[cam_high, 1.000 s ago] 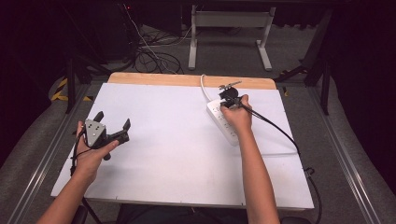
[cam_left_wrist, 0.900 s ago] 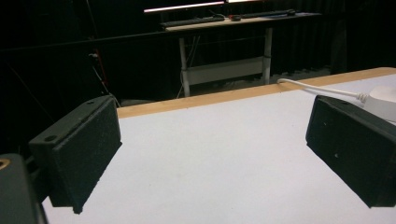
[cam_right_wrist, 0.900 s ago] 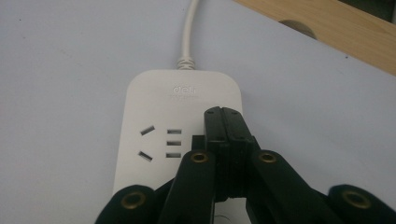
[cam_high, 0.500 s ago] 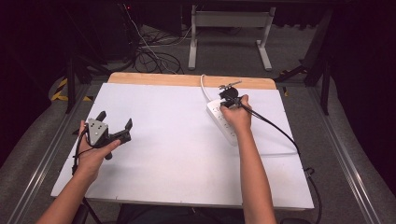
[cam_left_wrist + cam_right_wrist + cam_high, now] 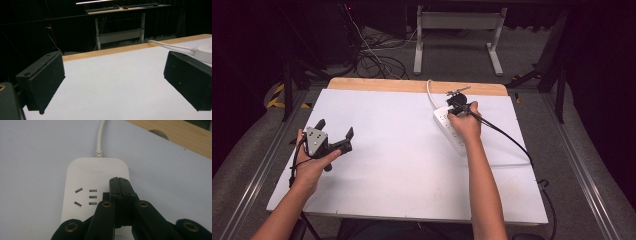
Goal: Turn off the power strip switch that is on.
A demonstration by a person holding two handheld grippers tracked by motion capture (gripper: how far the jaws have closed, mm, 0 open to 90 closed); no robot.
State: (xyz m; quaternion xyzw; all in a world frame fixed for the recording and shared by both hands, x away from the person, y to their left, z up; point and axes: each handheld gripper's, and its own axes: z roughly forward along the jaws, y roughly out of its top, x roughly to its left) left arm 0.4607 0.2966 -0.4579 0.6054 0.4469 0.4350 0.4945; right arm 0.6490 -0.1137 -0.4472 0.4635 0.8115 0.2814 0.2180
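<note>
The white table [image 5: 402, 165] lies mostly bare, with wide free room between the two hands and a wooden strip [image 5: 412, 85] along its far edge; the left tongs [image 5: 333, 140] sit near the left edge, jaws spread wide with nothing between them; the right tongs [image 5: 120, 187] are pressed together over the white power strip [image 5: 82, 182] at the far right; whether they touch it is unclear; its near end is hidden under the hand [image 5: 466, 125]; its cord [image 5: 430, 92] runs off the far edge.

I see a dark room: grey floor [image 5: 257, 145], tangled cables [image 5: 377, 62] beyond the white table [image 5: 402, 150], and a white-legged desk [image 5: 457, 30] behind.
</note>
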